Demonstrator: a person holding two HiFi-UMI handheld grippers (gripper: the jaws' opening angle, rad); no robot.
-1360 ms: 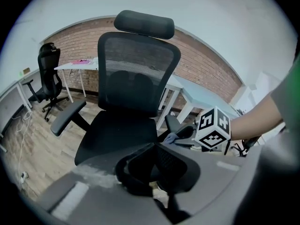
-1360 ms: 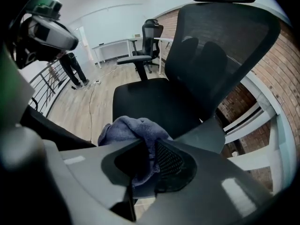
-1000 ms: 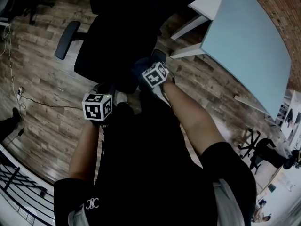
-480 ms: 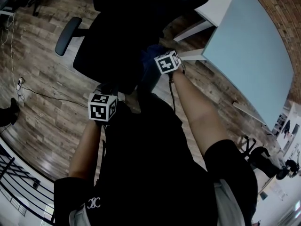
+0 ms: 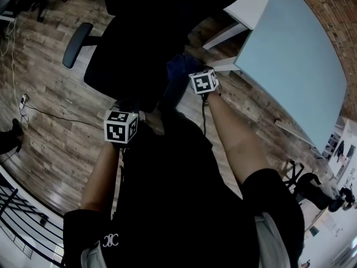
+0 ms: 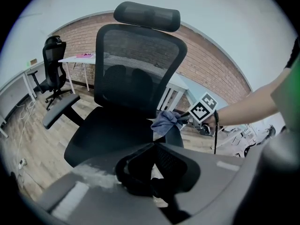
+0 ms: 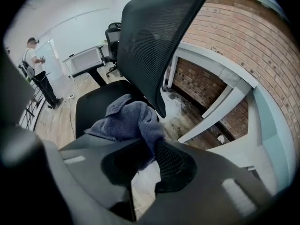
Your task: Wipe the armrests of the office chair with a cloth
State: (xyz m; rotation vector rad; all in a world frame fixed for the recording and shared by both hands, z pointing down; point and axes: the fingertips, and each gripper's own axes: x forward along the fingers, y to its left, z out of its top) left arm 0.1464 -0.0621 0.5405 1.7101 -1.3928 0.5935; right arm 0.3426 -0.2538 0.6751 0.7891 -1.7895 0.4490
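Note:
A black office chair stands in front of me, with its mesh back facing the left gripper view. Its left armrest is bare. A blue-grey cloth lies on the right armrest, and my right gripper is shut on it. In the right gripper view the cloth bunches between the jaws beside the chair back. My left gripper hangs near the seat's front edge, jaws together and holding nothing.
A pale desk with white legs stands just right of the chair, against a brick wall. A cable runs over the wood floor at left. Another black chair stands at the back, and a person is far off.
My right gripper carried the cloth away from me along the right armrest, then came back a little. The left gripper has barely moved.

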